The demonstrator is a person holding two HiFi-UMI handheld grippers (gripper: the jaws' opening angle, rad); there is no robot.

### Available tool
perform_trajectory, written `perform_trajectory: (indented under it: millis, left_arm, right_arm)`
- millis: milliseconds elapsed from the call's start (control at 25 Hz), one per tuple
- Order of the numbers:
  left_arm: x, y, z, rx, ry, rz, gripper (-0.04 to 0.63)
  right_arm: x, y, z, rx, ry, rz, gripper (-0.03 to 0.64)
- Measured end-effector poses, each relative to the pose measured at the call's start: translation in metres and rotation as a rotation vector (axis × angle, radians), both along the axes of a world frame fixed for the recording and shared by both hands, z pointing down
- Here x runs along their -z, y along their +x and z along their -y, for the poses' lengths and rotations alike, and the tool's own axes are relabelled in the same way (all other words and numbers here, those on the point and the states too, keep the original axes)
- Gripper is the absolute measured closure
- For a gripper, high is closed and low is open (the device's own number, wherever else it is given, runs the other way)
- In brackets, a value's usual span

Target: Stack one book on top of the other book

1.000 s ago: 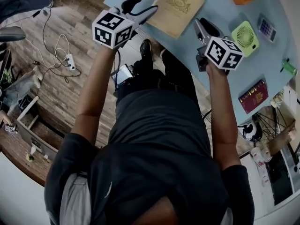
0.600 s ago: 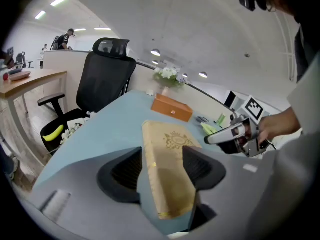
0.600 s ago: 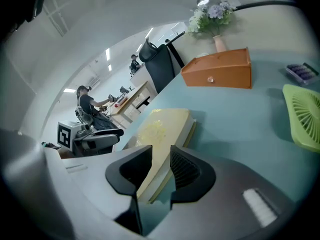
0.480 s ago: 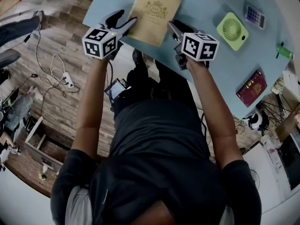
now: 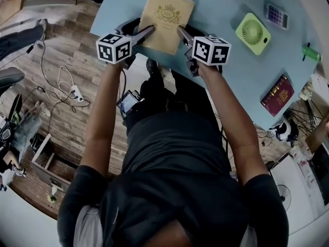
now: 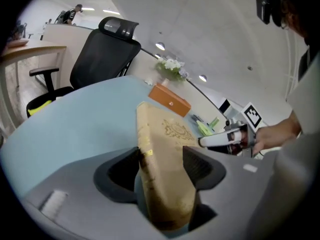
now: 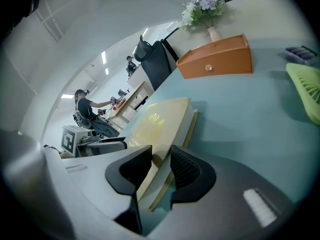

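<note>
Now both claws have closed in on the tan book: the left claw pinches its near-left corner, the right claw its near-right. A lift looks next, toward the maroon book well right of the right claw.

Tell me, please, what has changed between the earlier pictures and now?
Both grippers closed in on the tan book. The left gripper moved right onto its near left corner, and the right gripper moved left onto its near right corner. Each now grips the book between its jaws. The book is still on the blue table. The dark red book, green fan and calculator stayed put.
</note>
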State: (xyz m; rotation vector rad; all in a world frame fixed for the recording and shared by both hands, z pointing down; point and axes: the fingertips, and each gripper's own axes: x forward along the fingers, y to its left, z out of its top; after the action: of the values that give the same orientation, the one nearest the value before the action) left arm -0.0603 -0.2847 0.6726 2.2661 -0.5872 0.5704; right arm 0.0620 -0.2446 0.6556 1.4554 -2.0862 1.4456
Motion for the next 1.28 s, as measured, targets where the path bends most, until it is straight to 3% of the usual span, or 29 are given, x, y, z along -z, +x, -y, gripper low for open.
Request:
perform_trajectory:
  millis: [160,440,1280]
  left_arm:
    - [0.0,0.0,0.001,0.011,-0.006,0.006,0.298]
    - [0.026,-0.003,0.001,0.011,0.082,0.054,0.302]
    - [0.133,0.001,-0.016,-0.063,0.266,-0.007,0.302]
  right_arm:
    - [0.0,0.002,-0.001,-0.052,0.0,0.017,0.522]
    - [0.02,0.002,-0.005,-0.11,0.013,0.014,0.535]
    - [0.132,0.003,-0.03,-0.23,0.219,-0.047,0.54]
